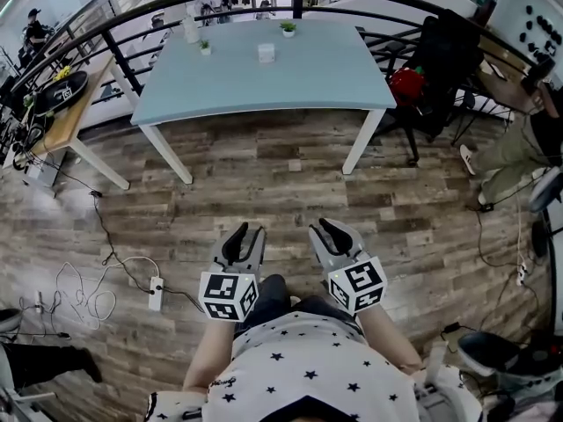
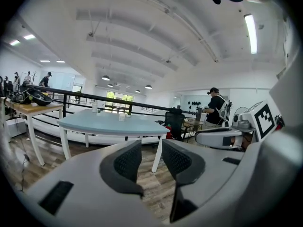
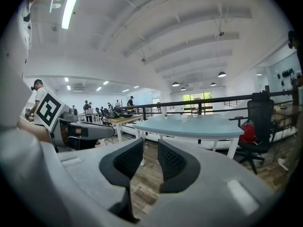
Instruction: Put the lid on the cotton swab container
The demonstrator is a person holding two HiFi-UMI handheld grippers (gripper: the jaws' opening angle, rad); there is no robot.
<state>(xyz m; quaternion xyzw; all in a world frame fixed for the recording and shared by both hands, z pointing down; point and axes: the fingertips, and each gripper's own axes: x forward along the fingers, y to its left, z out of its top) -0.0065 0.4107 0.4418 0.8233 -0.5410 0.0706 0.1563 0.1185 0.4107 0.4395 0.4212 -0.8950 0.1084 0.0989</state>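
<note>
A small white container (image 1: 266, 53) stands on the far light-blue table (image 1: 325, 82), too small to tell whether it has a lid. It shows as a tiny white thing (image 2: 121, 116) in the left gripper view and again as a small container (image 3: 185, 118) in the right gripper view. My left gripper (image 1: 244, 236) and right gripper (image 1: 329, 229) are held side by side over the wooden floor, well short of the table. The left gripper (image 2: 151, 157) and the right gripper (image 3: 150, 157) are both open, with only floor seen between the dark ribbed pads.
A bottle (image 1: 190, 30) and two small potted plants (image 1: 288, 28) share the table. A black railing (image 1: 369, 11) curves behind it. A black chair (image 1: 444, 69) with a red bag stands right; a wooden desk (image 1: 62, 104) left. A power strip (image 1: 156, 293) and cables lie on the floor.
</note>
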